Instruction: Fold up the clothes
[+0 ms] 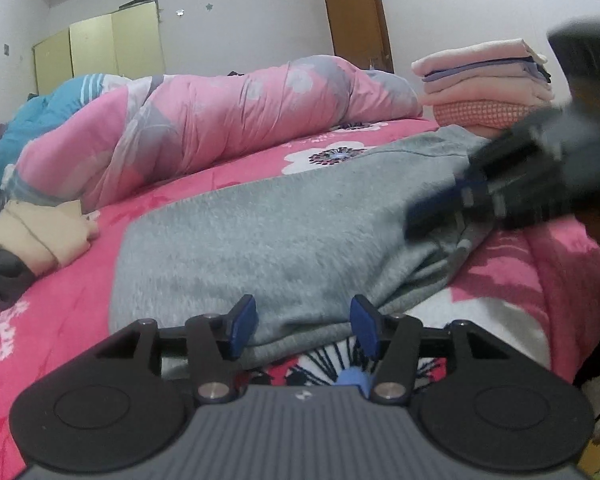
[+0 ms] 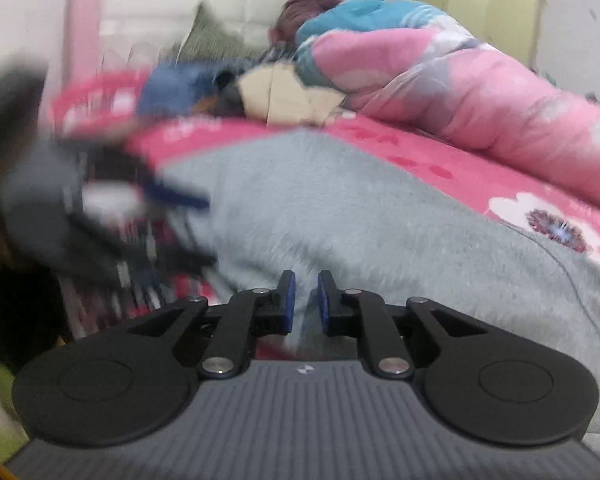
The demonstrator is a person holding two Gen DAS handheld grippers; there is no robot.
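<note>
A grey fleece garment (image 1: 260, 240) lies spread on the pink flowered bed cover (image 1: 60, 312). My left gripper (image 1: 304, 328) stands open at the garment's near hem, and the cloth's edge lies between its blue pads (image 1: 244, 324). In the left wrist view my right gripper (image 1: 456, 200) is blurred at the garment's bunched right edge. In the right wrist view the same garment (image 2: 380, 232) fills the middle. There my right gripper (image 2: 306, 304) is nearly closed, with a fold of grey cloth pinched between its pads. The left gripper (image 2: 160, 232) shows blurred at the left, with its fingers apart.
A stack of folded clothes (image 1: 484, 80) sits at the bed's back right corner. A rolled pink quilt (image 1: 220, 128) and a blue blanket (image 1: 52, 112) lie along the far side. Beige cloth (image 1: 40, 236) lies at the left beside a pink basket (image 2: 96, 96) of clothes. The bed's edge drops off on the right.
</note>
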